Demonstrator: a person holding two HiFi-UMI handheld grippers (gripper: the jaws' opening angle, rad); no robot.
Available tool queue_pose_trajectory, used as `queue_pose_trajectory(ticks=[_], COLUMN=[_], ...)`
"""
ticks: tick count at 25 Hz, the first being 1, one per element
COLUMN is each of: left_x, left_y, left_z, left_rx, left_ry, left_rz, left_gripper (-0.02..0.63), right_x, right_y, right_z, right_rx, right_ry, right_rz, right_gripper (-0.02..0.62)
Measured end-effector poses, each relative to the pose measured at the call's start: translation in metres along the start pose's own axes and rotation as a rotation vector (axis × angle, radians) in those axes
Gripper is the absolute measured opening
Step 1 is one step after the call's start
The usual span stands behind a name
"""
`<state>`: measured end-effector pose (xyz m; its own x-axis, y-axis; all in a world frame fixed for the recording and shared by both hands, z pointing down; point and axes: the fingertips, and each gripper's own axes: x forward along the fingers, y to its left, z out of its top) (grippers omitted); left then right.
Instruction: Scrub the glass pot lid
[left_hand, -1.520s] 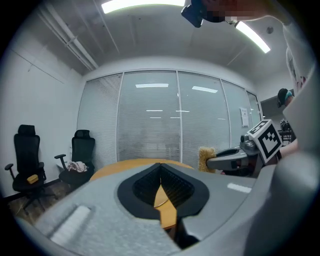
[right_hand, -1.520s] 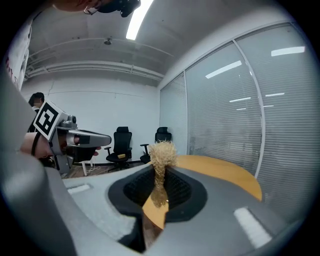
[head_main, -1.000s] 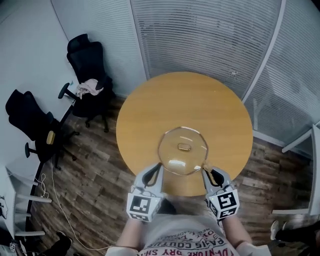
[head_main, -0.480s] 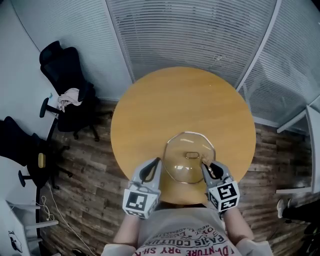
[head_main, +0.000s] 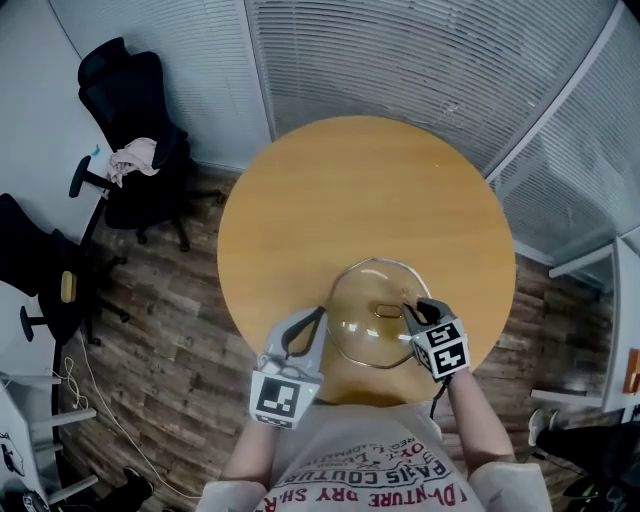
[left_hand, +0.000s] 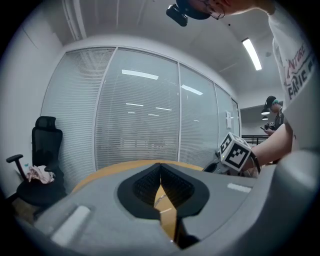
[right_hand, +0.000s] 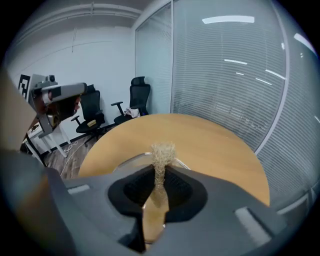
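Note:
The glass pot lid (head_main: 362, 330) lies on the round wooden table (head_main: 360, 190) near its front edge, its metal knob (head_main: 386, 311) facing up. My left gripper (head_main: 319, 318) is at the lid's left rim, and in the left gripper view its jaws are shut with the thin rim (left_hand: 160, 198) between them. My right gripper (head_main: 411, 309) reaches over the lid's right side, close to the knob. It is shut on a tan fibrous scrub pad (right_hand: 162, 152), which sticks out above the lid (right_hand: 131, 161).
Black office chairs (head_main: 135, 110) stand on the wood floor at the left, one with a pale cloth (head_main: 130, 155) on it. Glass walls with blinds (head_main: 420, 50) curve behind the table. Another person (left_hand: 274, 116) stands far off in the left gripper view.
The right gripper has moved inward from the lid's right edge to beside the knob. The left gripper stays at the left rim. The head camera has shifted.

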<state>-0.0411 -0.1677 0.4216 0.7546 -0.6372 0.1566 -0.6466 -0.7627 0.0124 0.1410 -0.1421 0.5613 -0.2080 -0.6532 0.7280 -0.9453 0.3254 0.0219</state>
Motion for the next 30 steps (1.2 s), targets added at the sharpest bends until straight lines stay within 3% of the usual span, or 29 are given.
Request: queue_pose_trajectory(ticks=[9,15,23,30], left_x=[0.022,0.028,0.029,0.019], left_y=[0.013,0.007,0.009,0.015], left_z=[-0.008,-0.016,-0.024,-0.027], left_rx=[-0.052,-0.056,-0.061,-0.078], left_ry=[0.009,0.043,0.07,0.071], left_rz=[0.064,0.09,0.133,0.161], left_gripper=[0.008,0.008,0.008,0.008], right_x=[0.087,0.111,0.124,0.127], right_y=[-0.035,-0.043,-0.035,-0.02], right_z=[-0.046,-0.048,-0.055,-0.051], right_rx=[-0.048,-0.063,-0.008,-0.056], right_ry=[0.301,0.413,0.548,0.596], right_rz=[0.087,0.141,0.282,0.333], right_gripper=[0.054,0.054,0.054,0.054])
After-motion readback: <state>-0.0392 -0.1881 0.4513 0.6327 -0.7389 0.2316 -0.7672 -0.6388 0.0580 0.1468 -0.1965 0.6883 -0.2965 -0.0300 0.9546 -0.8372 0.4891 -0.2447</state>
